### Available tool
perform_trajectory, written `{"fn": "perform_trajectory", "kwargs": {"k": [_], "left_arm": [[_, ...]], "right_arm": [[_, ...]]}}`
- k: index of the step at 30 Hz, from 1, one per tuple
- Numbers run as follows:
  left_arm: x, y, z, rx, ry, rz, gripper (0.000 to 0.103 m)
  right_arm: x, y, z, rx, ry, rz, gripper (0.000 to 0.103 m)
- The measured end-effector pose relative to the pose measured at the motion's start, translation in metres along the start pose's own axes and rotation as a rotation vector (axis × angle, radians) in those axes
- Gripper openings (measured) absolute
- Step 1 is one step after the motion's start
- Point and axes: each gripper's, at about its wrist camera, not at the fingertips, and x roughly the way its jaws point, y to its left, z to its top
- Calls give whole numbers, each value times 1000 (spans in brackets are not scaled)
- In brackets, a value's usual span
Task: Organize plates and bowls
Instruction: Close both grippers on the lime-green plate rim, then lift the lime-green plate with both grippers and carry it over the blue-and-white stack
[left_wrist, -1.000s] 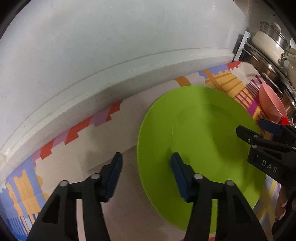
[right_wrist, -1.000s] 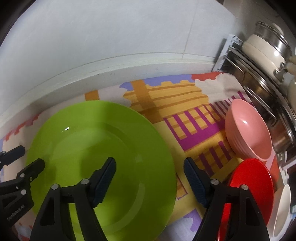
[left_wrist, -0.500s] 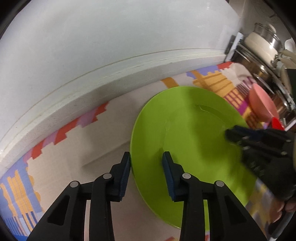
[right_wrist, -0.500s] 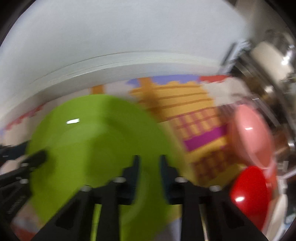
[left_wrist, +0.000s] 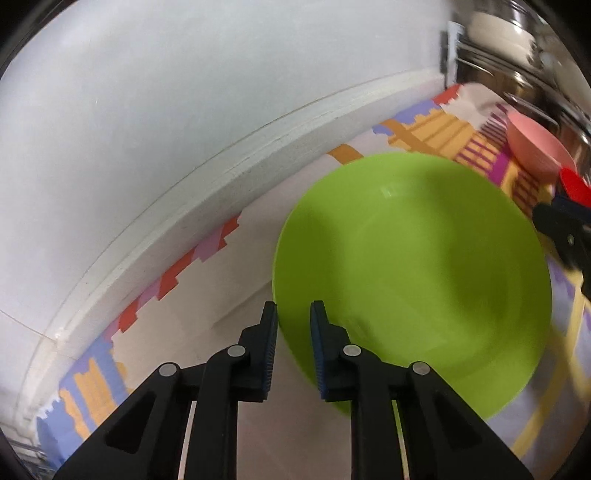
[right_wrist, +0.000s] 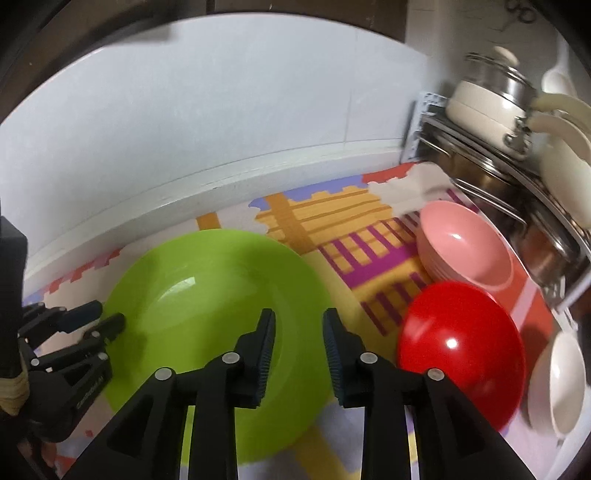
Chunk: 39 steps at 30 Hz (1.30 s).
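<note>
A big green plate lies flat on the patterned mat. My left gripper is at the plate's left rim. Its jaws are closing with the rim between them, and a small gap still shows beside the pads. Over the plate's right part hovers my right gripper. Its jaws are narrow and opening, with nothing between them. To the right stand stacked pink bowls, a red bowl and a white bowl.
A metal rack with pots and white ladles stands at the right, close behind the bowls. A white ledge and wall run along the back of the mat. Bare mat lies left of the plate.
My left jaws have narrowed around the plate's left rim. My right jaws went from wide to nearly shut, then parted a little, and that gripper drew back and up. The plate has not shifted.
</note>
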Motion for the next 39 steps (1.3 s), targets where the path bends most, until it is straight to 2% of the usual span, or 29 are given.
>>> {"fn": "perform_trajectory", "kwargs": {"k": [7,9,11,14,17,19,25,28,34,39], "left_arm": [[-4,7,-5,-25,-16,-4,20],[-4,7,-4,-32,-13,-16,20],[-4,8,-5,-36,-13,-17,20],[-3,11,-3,-58,-18,-11,26],[1,13,0,-70,-17,-31,34],[5,16,2,-90,-16,-52,36],[20,19,13,-131,9,-149,38],[27,18,14,-148,26,-194,43],[28,23,13,-165,18,-218,39],[24,27,7,-182,16,-206,38]], "right_arm": [[4,-16,-20,135,24,6,36],[5,-18,-25,174,28,5,46],[4,-20,-29,199,25,1,50],[8,-21,-31,214,42,-19,50],[17,-23,-33,236,66,-25,50],[22,-22,-33,238,75,-15,50],[35,-17,-30,250,91,-11,50],[42,-15,-29,246,94,-12,50],[48,-11,-28,223,103,-34,47],[46,-9,-27,198,105,-41,44]]}}
